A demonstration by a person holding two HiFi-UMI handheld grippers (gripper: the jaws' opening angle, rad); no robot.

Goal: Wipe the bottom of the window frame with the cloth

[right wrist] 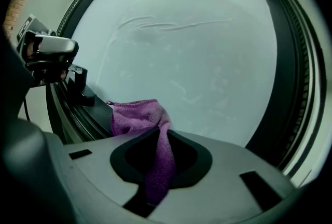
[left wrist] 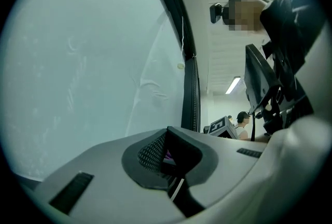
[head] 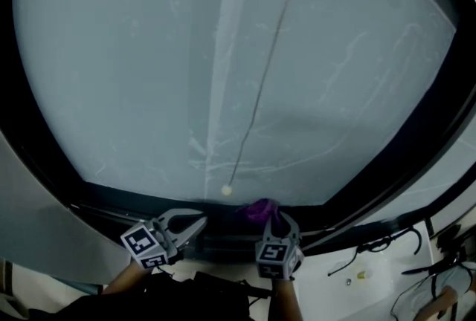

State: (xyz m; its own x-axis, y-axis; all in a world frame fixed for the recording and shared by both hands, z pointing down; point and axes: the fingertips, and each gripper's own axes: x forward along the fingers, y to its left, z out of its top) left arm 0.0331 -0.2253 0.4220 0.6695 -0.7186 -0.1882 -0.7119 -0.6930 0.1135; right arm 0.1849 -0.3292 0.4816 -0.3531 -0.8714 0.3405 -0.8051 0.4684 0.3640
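A purple cloth [head: 260,209] is pressed against the black bottom rail of the window frame [head: 119,200], just under the frosted pane [head: 223,74]. My right gripper [head: 279,229] is shut on the cloth. In the right gripper view, the cloth [right wrist: 137,116] bunches on the rail [right wrist: 83,114] ahead of the right gripper [right wrist: 161,137], and a strip of it runs back between the jaws. My left gripper [head: 199,221] hovers by the same rail, a little left of the cloth. The left gripper [left wrist: 166,132] has its jaws together at the tips and nothing held.
A thin cord ending in a small bead [head: 226,191] hangs in front of the pane above the cloth. At lower right is a white ledge [head: 372,267] with dark cables. The left gripper view shows a person [left wrist: 280,21] close behind and another person [left wrist: 241,119] farther off.
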